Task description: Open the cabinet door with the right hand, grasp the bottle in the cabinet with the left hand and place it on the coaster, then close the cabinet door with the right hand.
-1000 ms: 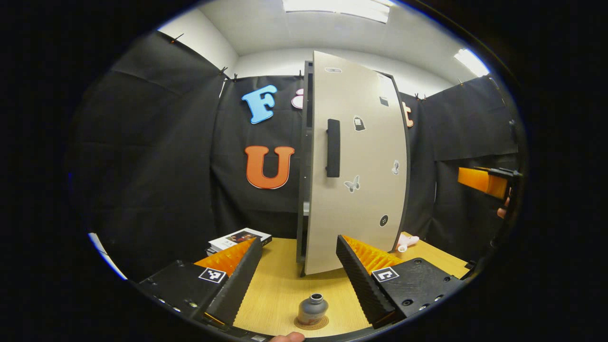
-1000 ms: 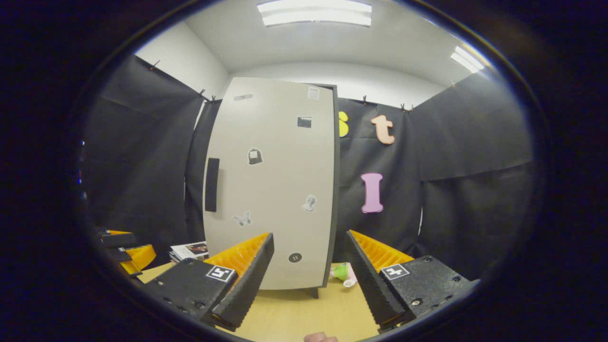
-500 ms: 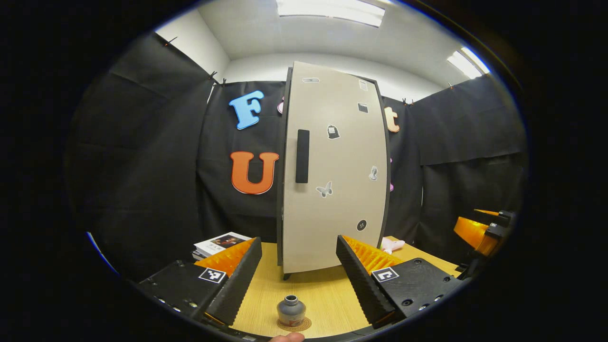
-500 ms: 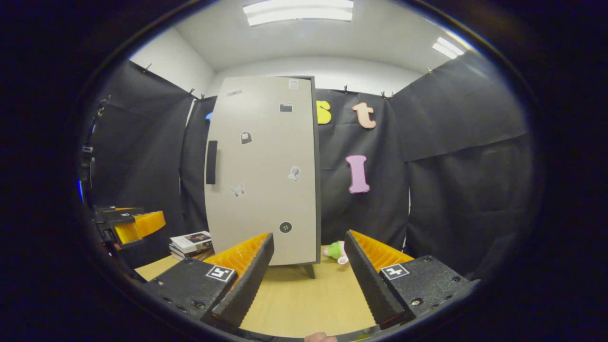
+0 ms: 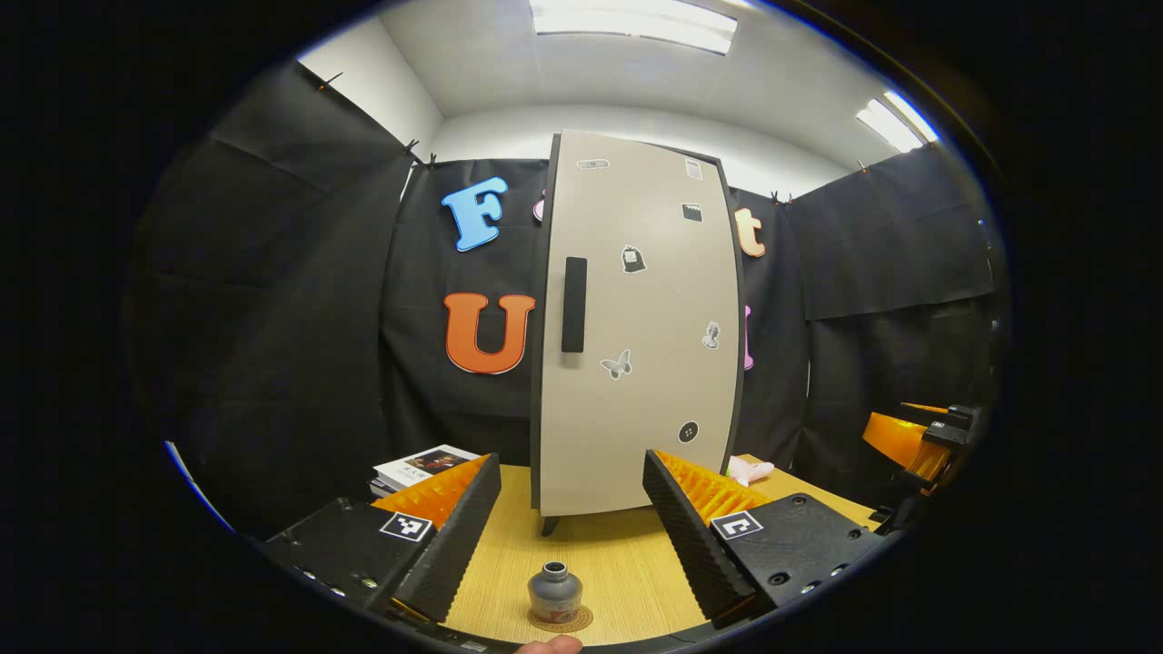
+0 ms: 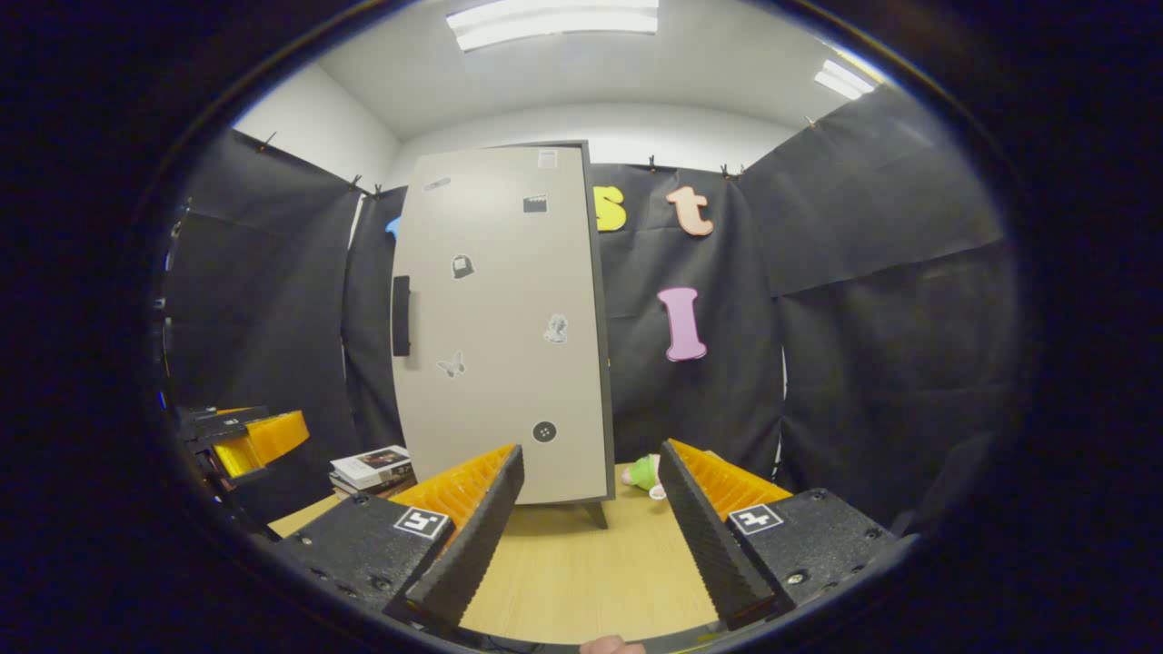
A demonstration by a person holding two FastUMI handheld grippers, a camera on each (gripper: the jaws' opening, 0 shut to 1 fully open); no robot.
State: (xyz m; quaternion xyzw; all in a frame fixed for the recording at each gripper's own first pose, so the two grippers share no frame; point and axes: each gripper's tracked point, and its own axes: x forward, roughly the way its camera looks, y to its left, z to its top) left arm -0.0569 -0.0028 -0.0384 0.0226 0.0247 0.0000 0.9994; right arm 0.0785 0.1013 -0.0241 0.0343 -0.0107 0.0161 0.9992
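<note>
In the left gripper view the small grey bottle (image 5: 555, 590) stands upright on a round woven coaster (image 5: 561, 619) at the bottom centre of the frame, on the wooden tabletop (image 5: 600, 554). It sits between the two fingers of the left gripper (image 5: 572, 522) and touches neither of them. Those fingers are spread wide and hold nothing; their inner faces are ribbed. Low at the right edge of that view the right gripper (image 5: 913, 436) shows, well apart from the bottle.

The right gripper view looks from farther right. Here the right gripper (image 6: 591, 522) has its fingers spread just as wide, with only bare tabletop (image 6: 581, 581) between them. The left gripper (image 6: 245, 436) pokes in at the lower left of the frame.

Both views face the tall cabinet (image 5: 636, 336), its flat pale door (image 6: 500, 327) shut flush against the dark frame. The door carries a black vertical bar handle (image 5: 573, 304) near its left edge and a few small stickers. A short stack of books (image 5: 422, 463) lies on the tabletop to the left of the cabinet, and a small pink and green soft toy (image 6: 647, 474) lies at its right foot, seen more fully in the right gripper view.
</note>
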